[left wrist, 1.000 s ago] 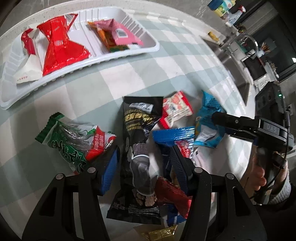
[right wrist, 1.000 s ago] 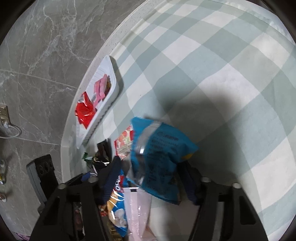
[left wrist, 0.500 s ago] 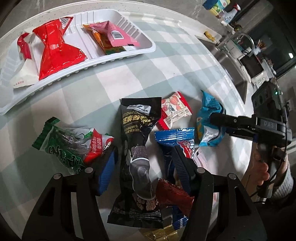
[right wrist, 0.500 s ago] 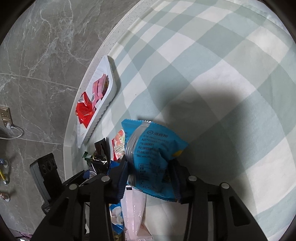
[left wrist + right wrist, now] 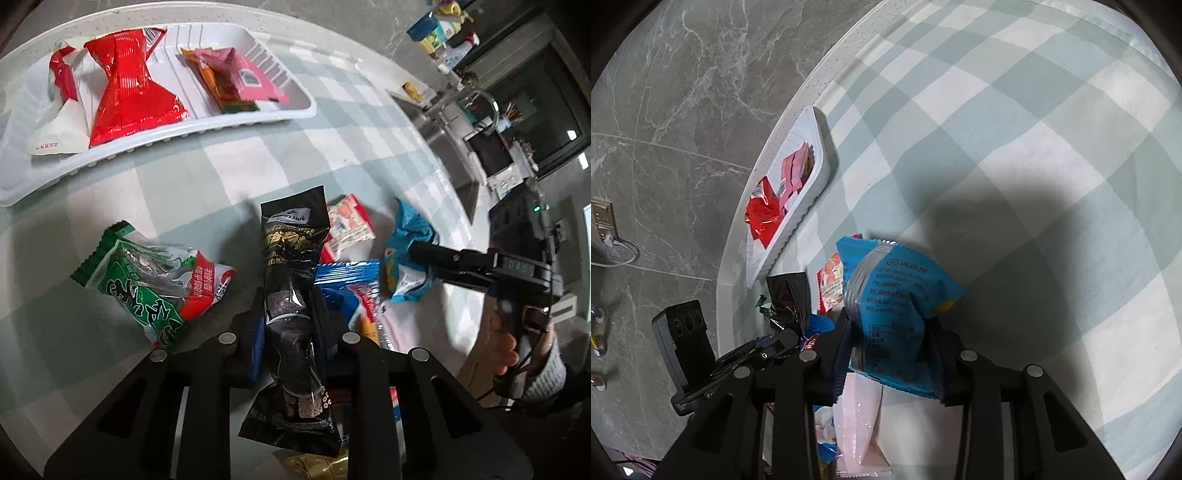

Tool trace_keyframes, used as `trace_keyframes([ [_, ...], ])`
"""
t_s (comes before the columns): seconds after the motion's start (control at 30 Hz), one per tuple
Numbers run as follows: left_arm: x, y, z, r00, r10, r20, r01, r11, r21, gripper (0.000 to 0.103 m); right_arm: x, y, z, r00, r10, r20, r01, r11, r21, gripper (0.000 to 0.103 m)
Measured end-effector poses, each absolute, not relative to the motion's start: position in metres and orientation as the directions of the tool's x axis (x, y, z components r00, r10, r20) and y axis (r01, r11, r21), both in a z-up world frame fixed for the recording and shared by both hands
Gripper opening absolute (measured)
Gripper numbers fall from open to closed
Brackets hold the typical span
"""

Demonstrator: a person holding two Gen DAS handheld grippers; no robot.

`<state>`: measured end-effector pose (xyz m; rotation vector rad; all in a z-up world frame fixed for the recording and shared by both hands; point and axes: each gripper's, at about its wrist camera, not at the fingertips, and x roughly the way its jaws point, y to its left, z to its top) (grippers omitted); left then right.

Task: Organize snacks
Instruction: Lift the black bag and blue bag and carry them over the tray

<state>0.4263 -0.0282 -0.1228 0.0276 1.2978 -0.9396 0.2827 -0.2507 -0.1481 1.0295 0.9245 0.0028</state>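
Observation:
My left gripper (image 5: 288,332) is shut on a long black snack packet (image 5: 291,295) that hangs between its jaws above the pile. My right gripper (image 5: 890,343) is shut on a light blue snack packet (image 5: 890,295); in the left wrist view the same packet (image 5: 406,258) is held by that gripper (image 5: 424,251) at the right. A white tray (image 5: 258,114) at the back holds a red packet (image 5: 129,85), a white and red packet (image 5: 55,125) and a pink packet (image 5: 240,74). The tray also shows in the right wrist view (image 5: 809,184).
On the checked cloth lie a green packet (image 5: 147,280), a small red and white packet (image 5: 347,225) and a blue striped packet (image 5: 351,288). A pink packet (image 5: 860,428) lies under my right gripper. A sink (image 5: 454,147) lies at the far right. A grey marble floor (image 5: 683,92) lies beyond the table edge.
My left gripper has closed on the black packet and lifted it. My right gripper has closed on the blue packet and raised it off the cloth.

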Motion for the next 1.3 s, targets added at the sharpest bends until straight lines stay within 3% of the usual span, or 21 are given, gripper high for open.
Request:
trace_keyframes([
  [0.6, 0.466, 0.018, -0.085, 0.041, -0.681, -0.731, 0.460, 0.662, -0.592, 0.019, 0.294, -0.264, -0.118, 0.704, 0.486, -0.517, 0.320, 0.433, 0.843, 0.038],
  [1.3, 0.592, 0.084, -0.073, 0.230, -0.656, -0.719, 0.285, 0.752, -0.594, 0.019, 0.424, -0.269, -0.075, 0.644, 0.519, -0.562, 0.214, 0.583, 0.784, 0.038],
])
